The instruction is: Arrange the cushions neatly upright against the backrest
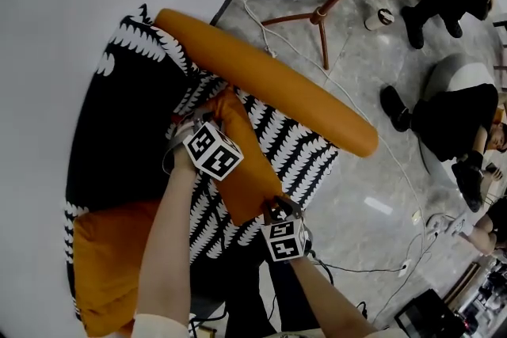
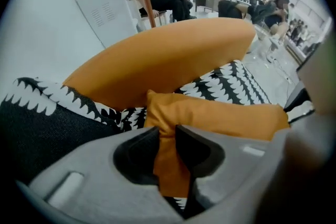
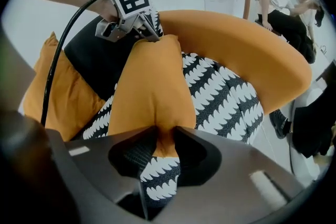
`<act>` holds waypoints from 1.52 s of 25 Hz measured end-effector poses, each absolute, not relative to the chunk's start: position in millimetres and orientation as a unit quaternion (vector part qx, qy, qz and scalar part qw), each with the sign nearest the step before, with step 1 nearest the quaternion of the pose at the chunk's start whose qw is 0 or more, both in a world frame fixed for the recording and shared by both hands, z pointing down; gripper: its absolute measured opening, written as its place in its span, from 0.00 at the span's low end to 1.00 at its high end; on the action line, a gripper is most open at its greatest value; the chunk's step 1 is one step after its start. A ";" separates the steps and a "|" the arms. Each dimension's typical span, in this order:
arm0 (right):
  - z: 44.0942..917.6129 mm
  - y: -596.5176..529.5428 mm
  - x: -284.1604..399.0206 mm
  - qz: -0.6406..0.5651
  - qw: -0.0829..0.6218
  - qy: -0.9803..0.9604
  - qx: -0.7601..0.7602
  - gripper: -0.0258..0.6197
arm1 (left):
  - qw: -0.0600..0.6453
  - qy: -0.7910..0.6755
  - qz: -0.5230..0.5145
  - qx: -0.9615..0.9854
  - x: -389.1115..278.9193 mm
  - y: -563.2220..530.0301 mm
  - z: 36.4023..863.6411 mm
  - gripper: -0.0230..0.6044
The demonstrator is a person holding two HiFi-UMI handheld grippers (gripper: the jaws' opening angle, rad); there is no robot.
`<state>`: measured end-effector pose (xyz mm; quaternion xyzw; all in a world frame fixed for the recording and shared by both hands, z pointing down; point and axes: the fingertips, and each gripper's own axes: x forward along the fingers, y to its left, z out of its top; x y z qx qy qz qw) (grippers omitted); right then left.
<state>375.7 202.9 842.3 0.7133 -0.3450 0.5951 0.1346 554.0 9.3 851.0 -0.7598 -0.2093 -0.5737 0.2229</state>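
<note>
Far left, at 8 o'clock in the head view, a 2nd orange cushion [image 1: 103,265] lies flat, w/ a black cushion [image 1: 119,131] above it. I don't touch those.

Next comes my L gripper [image 2: 167,134]. Its jaws squeeze one corner of the small orange cushion [image 1: 245,162], w/ the cloth bunched up btw them. That cushion is long & thin. In the head view it runs from 11 o'clock to 5 o'clock, w/ my L gripper at the 11 end & my R gripper [image 3: 164,136] at the 5 end. The R jaws pinch that end the same way, cloth tight btw them. So I hold it by both ends, over the black-and-white cushion [image 1: 293,146].

The orange backrest [image 1: 269,79] is the big long roll to the right. It lies at about 2 o'clock from my cushion & runs nearly the same way, 10 to 4. My L end is close to it, maybe touching. My R end is farther off. I think the next move is to swing the R end toward 2 o'clock & tip the cushion up, so it stands along the backrest.
</note>
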 end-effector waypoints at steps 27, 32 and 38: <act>802.9 205.3 379.4 0.572 0.131 -0.399 0.705 0.10 | 0.044 -0.084 -0.561 -0.822 501.0 -35.1 780.6 0.04; 776.2 207.6 411.0 0.541 0.176 -0.425 0.704 0.10 | -0.006 -0.034 -0.536 -0.844 474.7 -52.4 743.9 0.05; 734.4 195.4 468.5 0.481 0.231 -0.440 0.722 0.10 | -0.083 0.037 -0.487 -0.869 431.0 -68.7 701.6 0.05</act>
